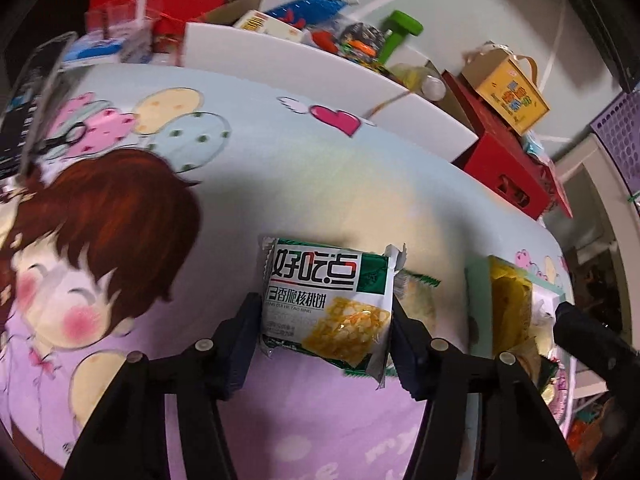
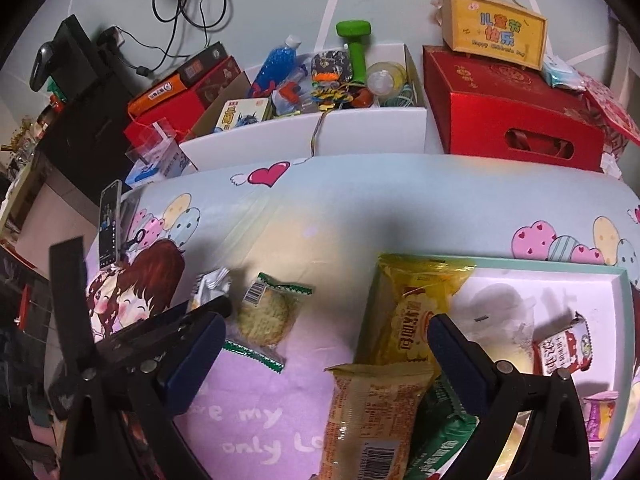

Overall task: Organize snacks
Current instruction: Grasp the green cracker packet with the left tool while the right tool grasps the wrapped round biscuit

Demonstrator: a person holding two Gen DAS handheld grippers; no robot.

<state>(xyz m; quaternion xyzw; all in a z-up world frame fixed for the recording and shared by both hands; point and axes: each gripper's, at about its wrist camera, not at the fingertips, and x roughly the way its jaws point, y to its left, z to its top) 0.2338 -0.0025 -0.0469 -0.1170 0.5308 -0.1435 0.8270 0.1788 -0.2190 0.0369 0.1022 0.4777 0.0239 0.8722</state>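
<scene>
A green-and-white biscuit packet [image 1: 326,308] sits between the pads of my left gripper [image 1: 324,336]; both pads touch its side edges above the cartoon-printed cloth [image 1: 240,184]. Just right of it lies a round biscuit in a clear green-edged wrapper [image 1: 418,300] [image 2: 266,316]. My right gripper [image 2: 324,344] stands open and wide over the left rim of a teal-edged tray [image 2: 624,280]. Below it lie a yellow bread packet [image 2: 416,312], a tan packet [image 2: 372,412] and a green packet [image 2: 444,432]. A red-and-white packet [image 2: 560,350] lies further right in the tray.
Behind the cloth stand a white box [image 2: 360,132] full of odds and ends, including a green dumbbell [image 2: 354,48], a red box [image 2: 516,120] and a yellow gift box [image 2: 494,36] on top. A phone [image 2: 110,224] stands at the cloth's left edge.
</scene>
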